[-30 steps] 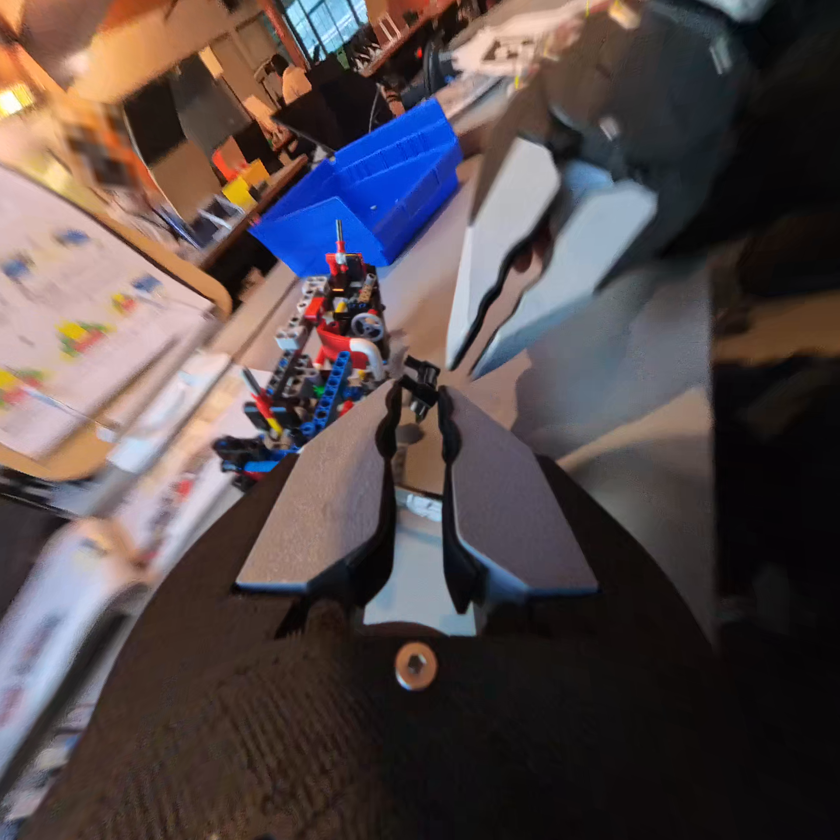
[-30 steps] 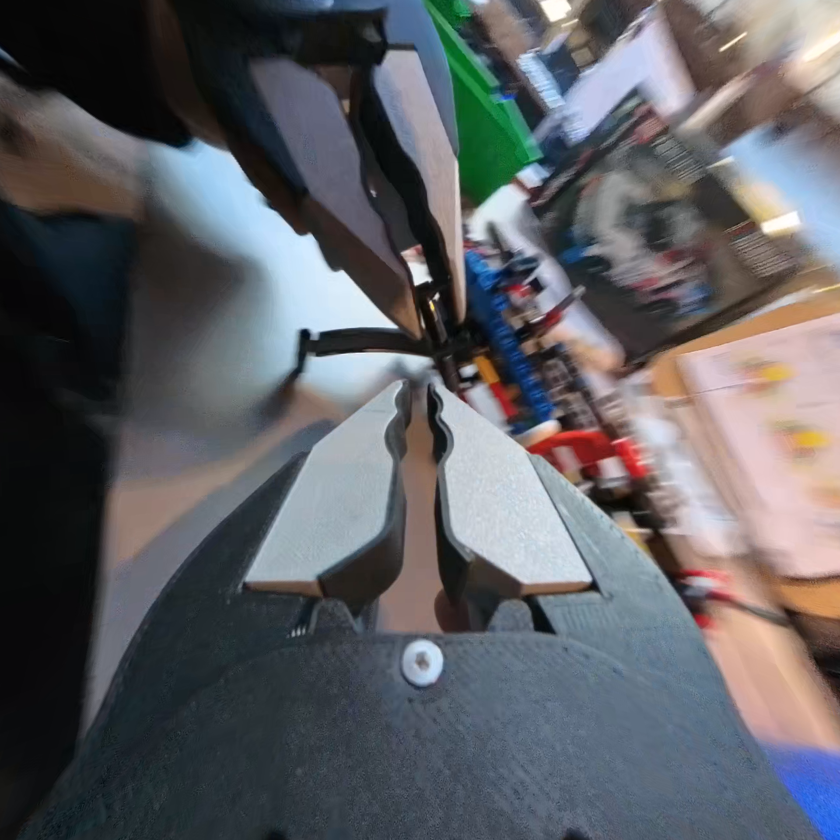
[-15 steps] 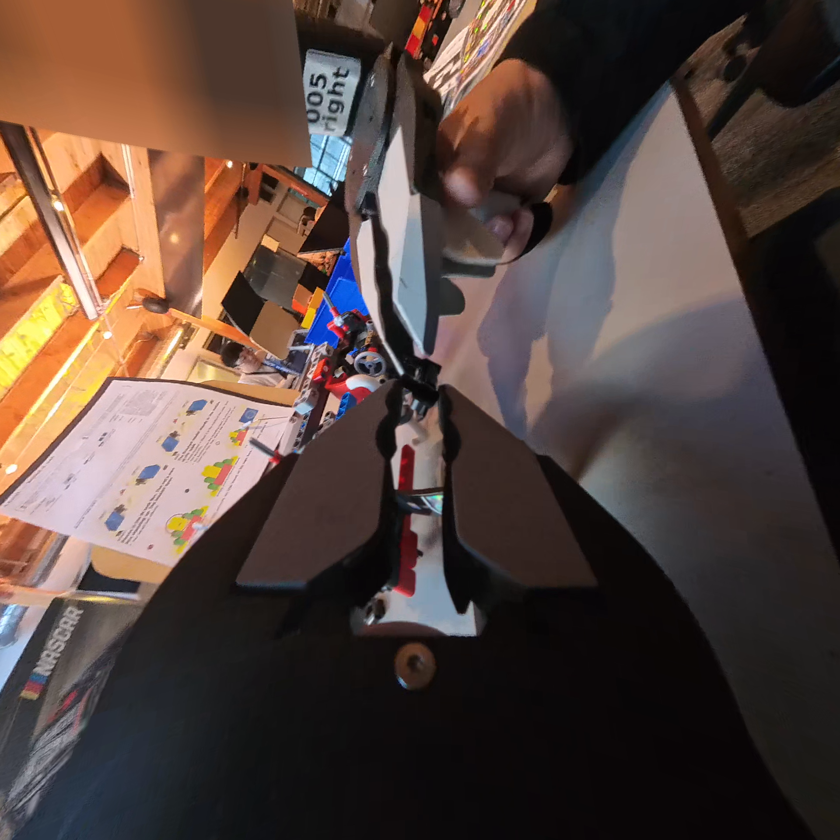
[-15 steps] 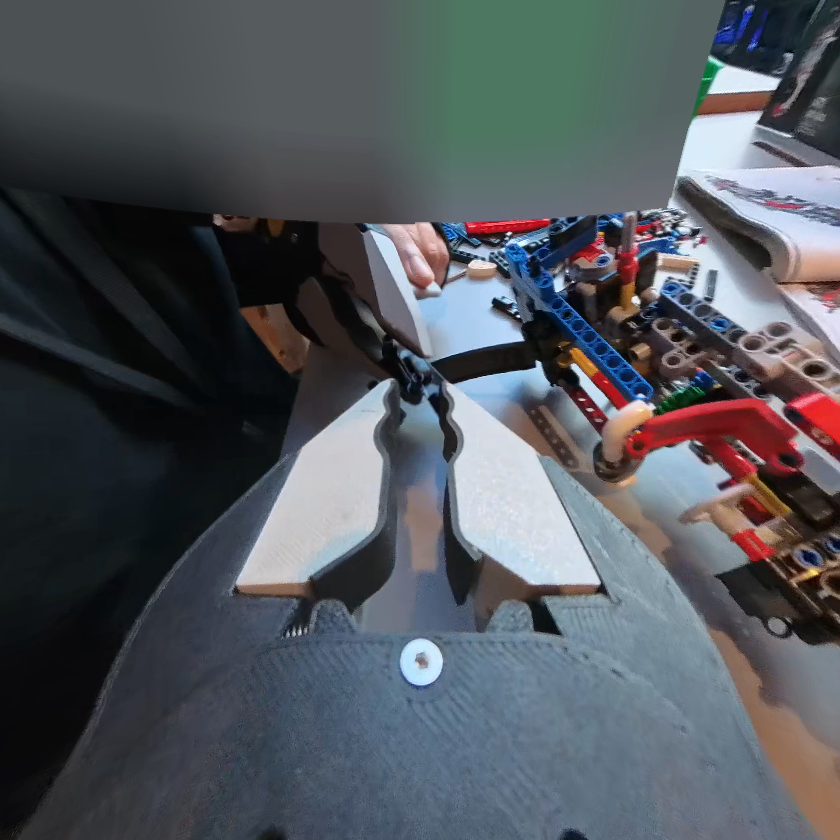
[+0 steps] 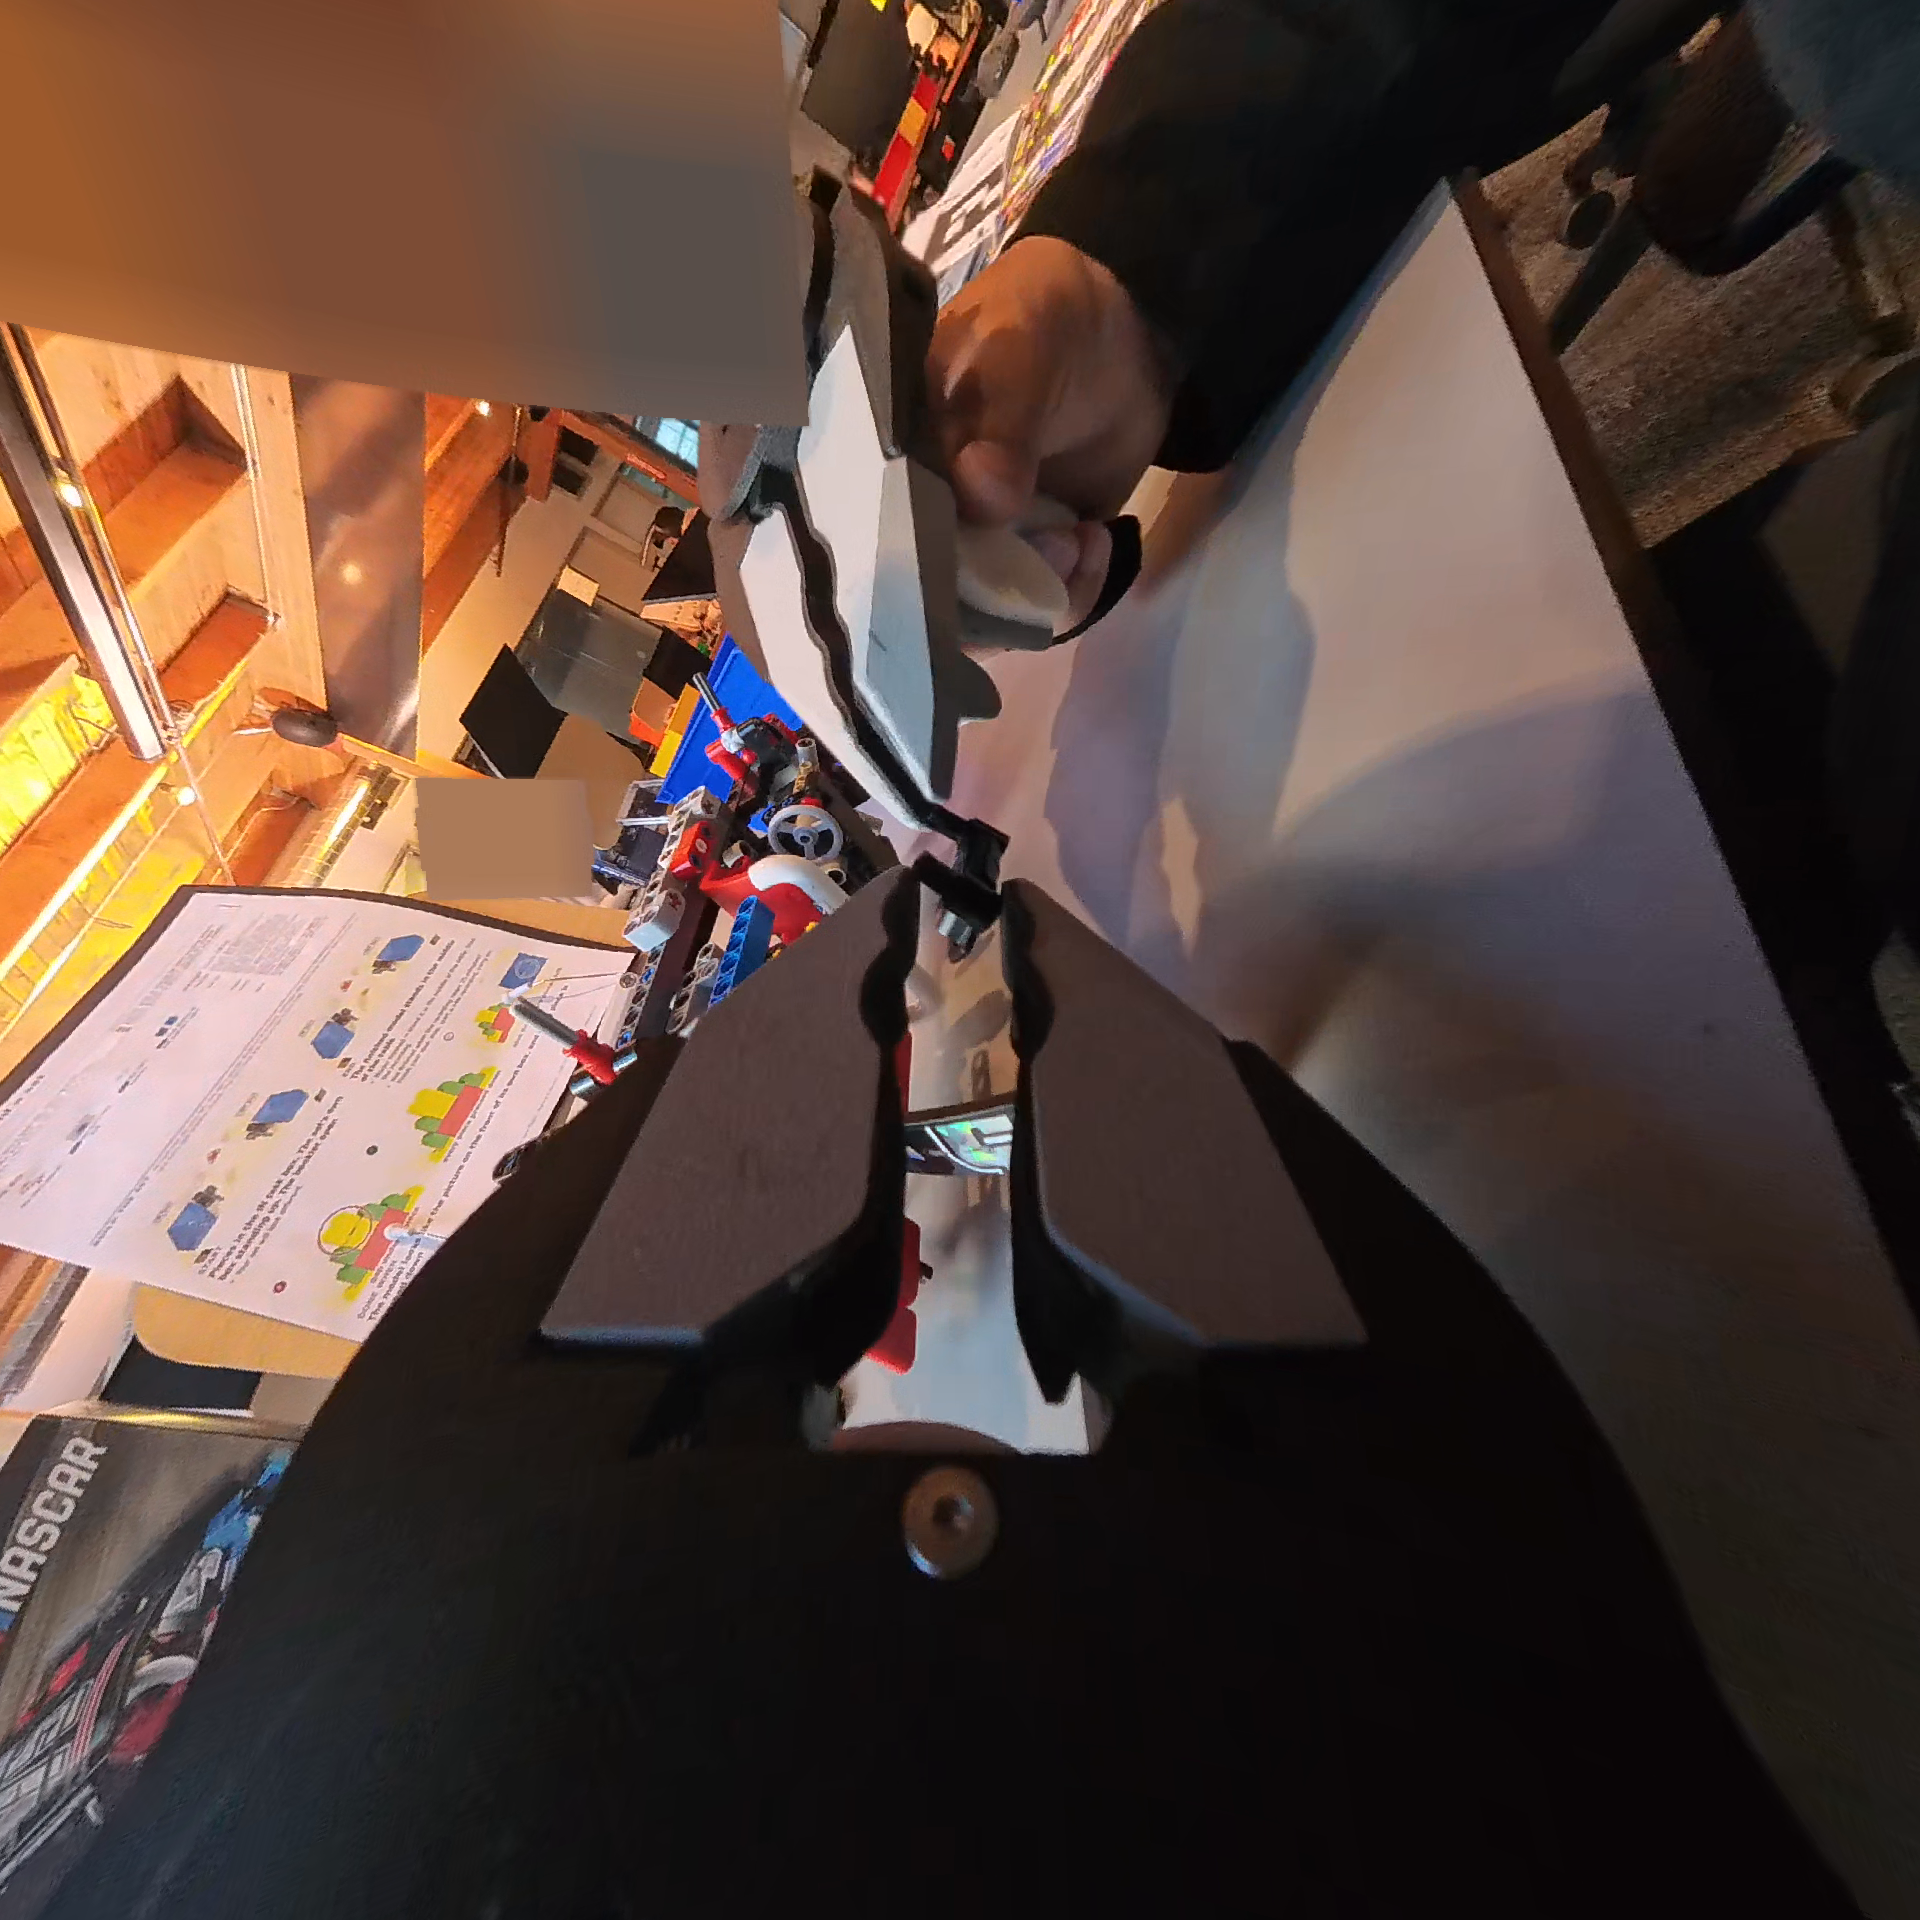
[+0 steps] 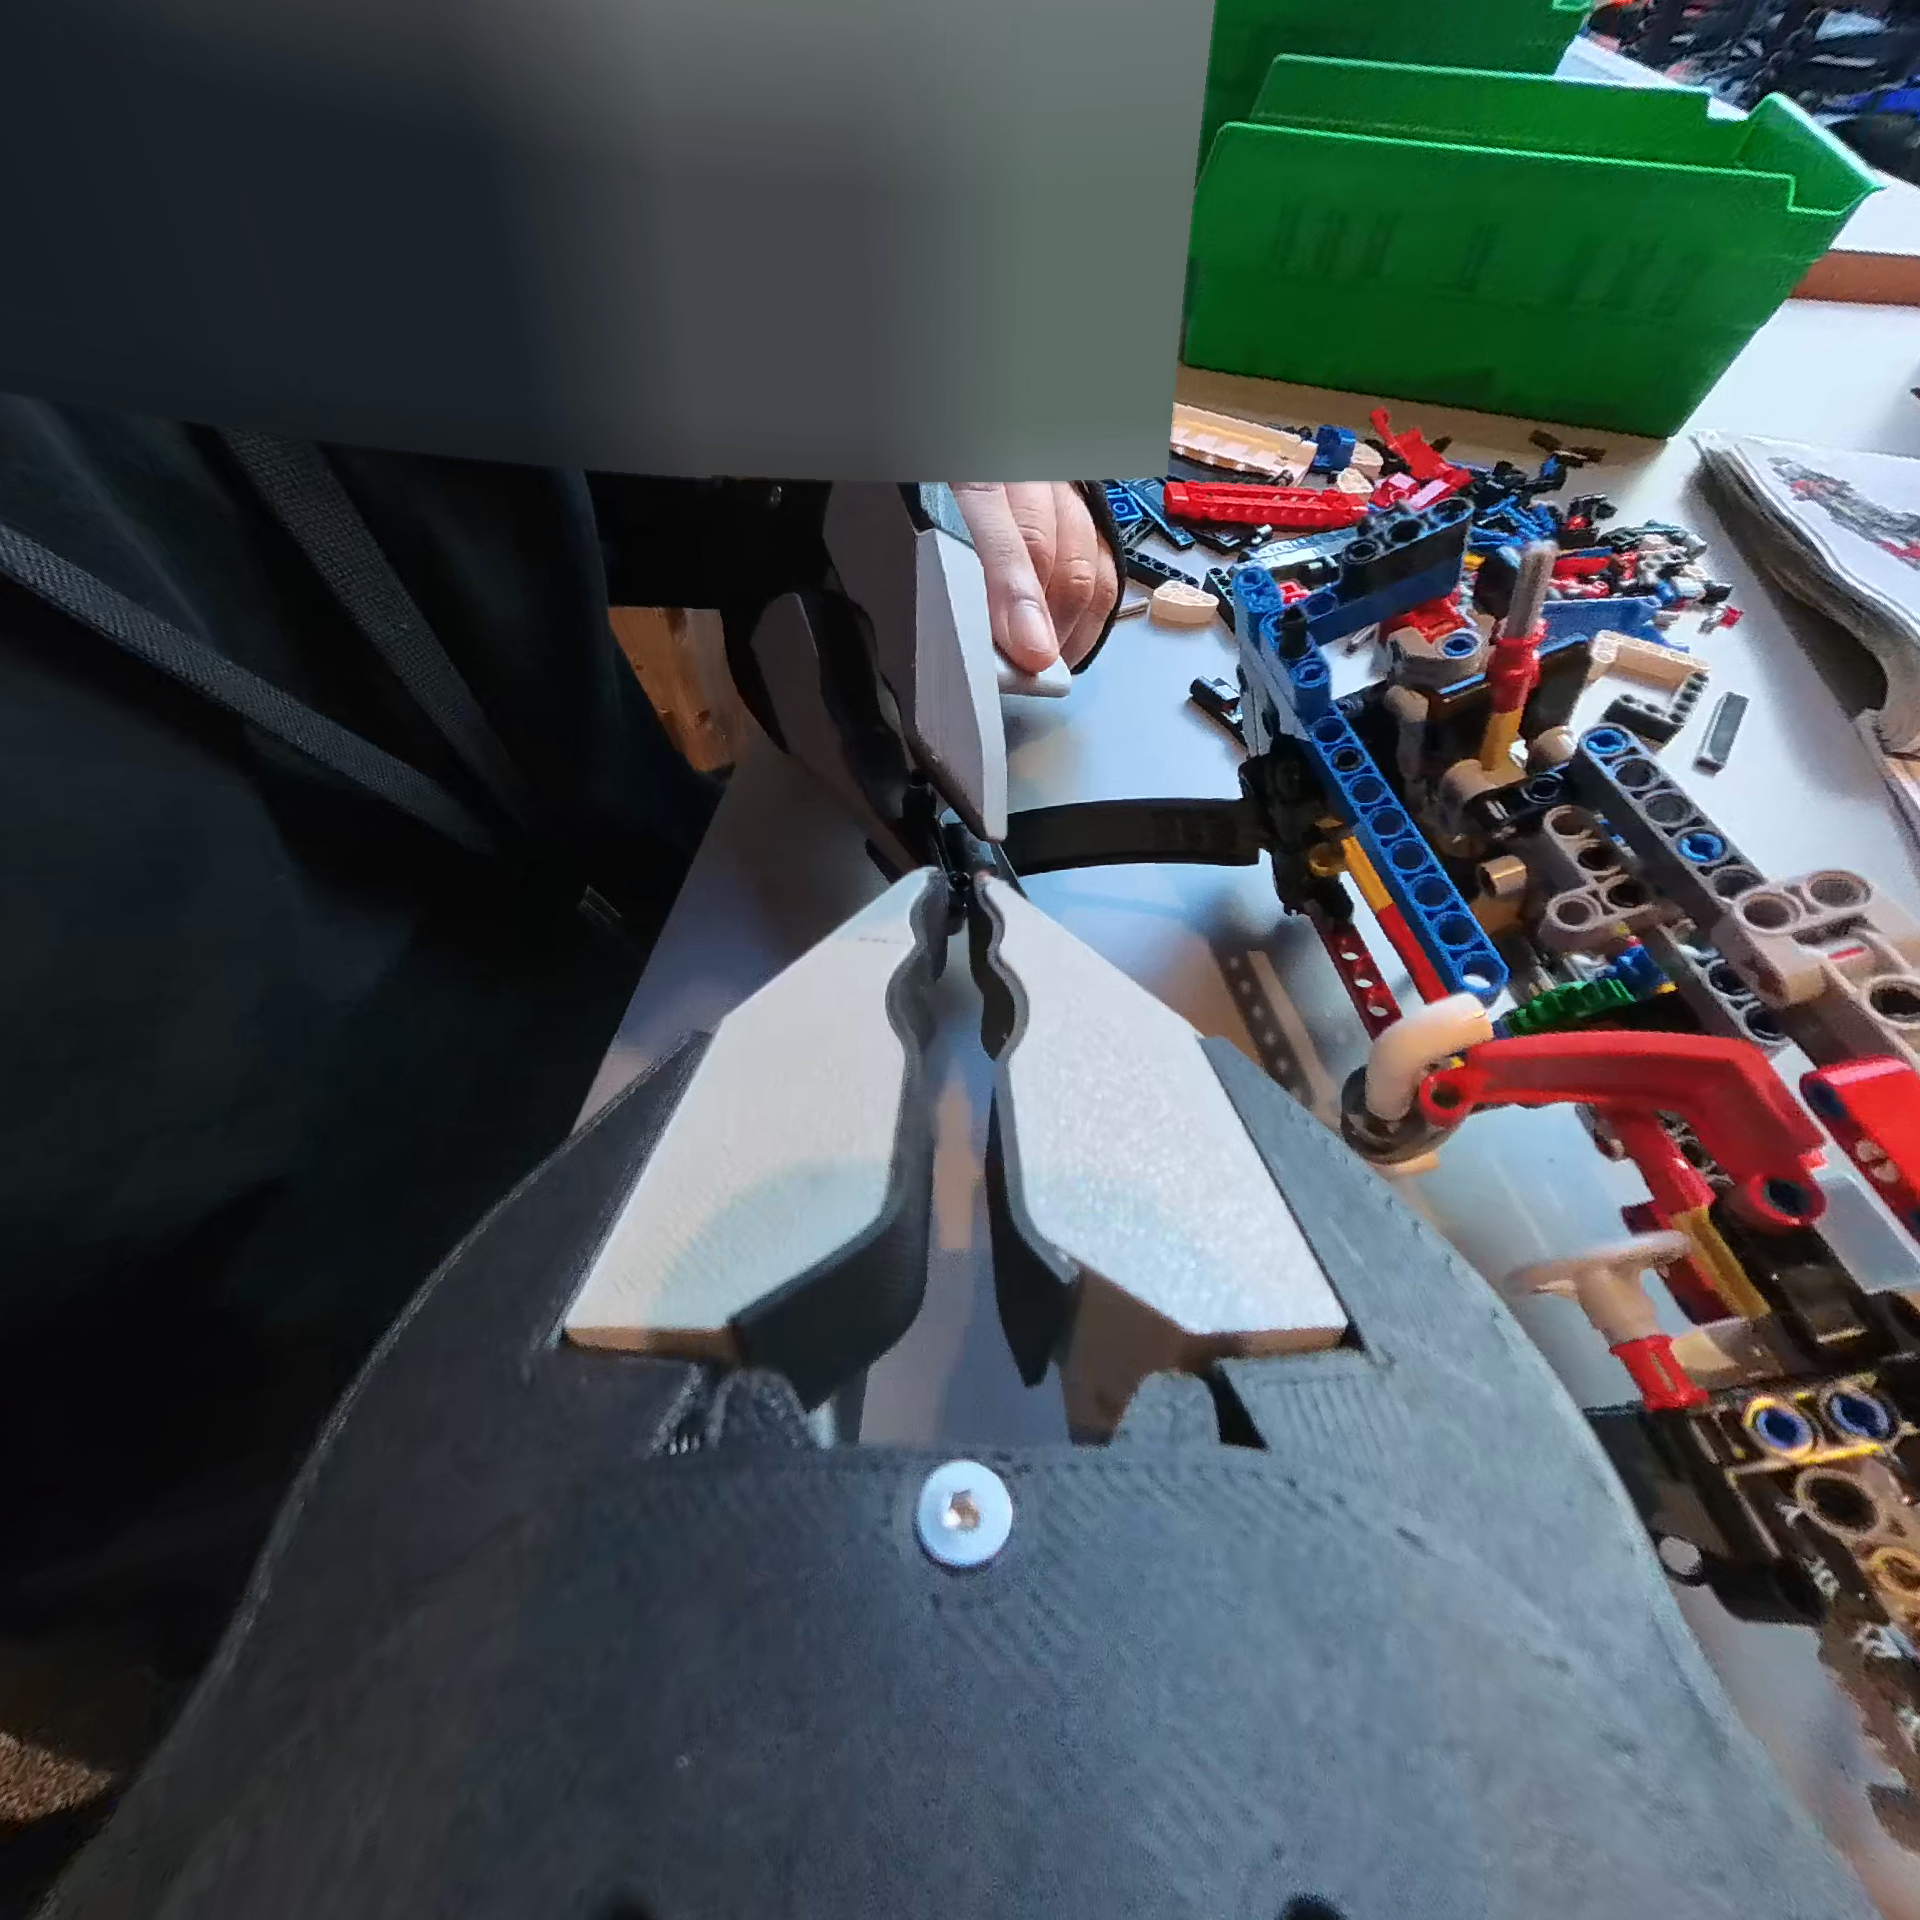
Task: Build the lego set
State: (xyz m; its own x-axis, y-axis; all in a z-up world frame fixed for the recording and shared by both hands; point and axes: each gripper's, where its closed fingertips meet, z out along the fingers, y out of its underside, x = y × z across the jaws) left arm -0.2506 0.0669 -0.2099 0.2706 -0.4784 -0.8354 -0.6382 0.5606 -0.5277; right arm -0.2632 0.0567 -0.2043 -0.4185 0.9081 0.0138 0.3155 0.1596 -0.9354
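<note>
Lego connector, small and black, pinched by both the right hand-held gripper and left hand-held gripper

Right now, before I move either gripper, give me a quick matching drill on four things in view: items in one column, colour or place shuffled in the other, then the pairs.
Items
1. storage bin
2. curved arm on the lego model
3. long holed beam
4. small connector piece

Descriptions
A. blue, running along the model's side
B. black, between the tips of the left gripper and right gripper
C. green, at the back of the table
D. red, beside a white curved tube

Pairs: 1-C, 2-D, 3-A, 4-B
</note>
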